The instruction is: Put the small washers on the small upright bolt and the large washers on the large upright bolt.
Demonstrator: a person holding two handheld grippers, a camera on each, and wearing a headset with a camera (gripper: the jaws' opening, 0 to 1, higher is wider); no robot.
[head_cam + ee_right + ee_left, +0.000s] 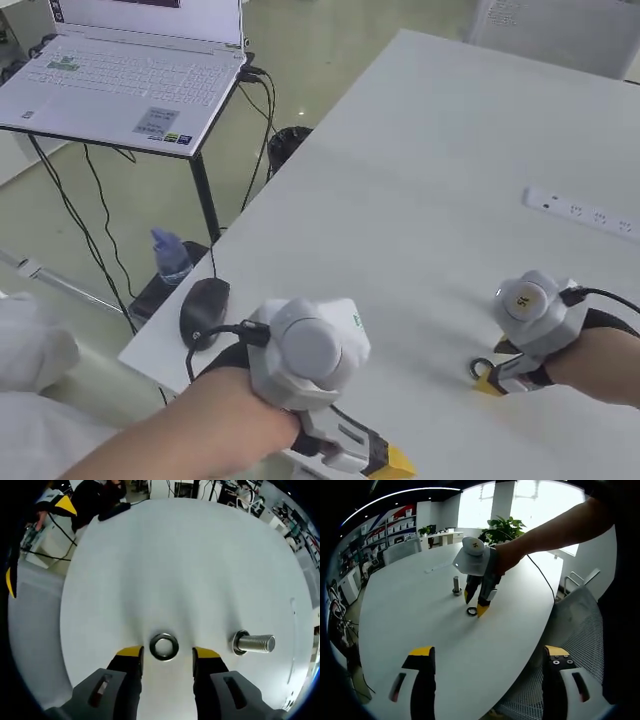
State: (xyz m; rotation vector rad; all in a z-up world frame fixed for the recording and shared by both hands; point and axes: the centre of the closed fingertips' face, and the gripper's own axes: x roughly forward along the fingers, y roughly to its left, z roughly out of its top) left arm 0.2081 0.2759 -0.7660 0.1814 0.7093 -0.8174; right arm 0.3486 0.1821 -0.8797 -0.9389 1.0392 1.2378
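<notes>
You're at the pickup: right tongs (168,652) open astride the washer (164,646) lying on the table (175,555) near the bolt (252,643), left tongs (487,652) wide and empty, so close, lift, and thread it on.

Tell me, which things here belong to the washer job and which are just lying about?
Job: washer, bolt, right gripper, left gripper.
Lying about: laptop, mouse, bottle, power strip.
</notes>
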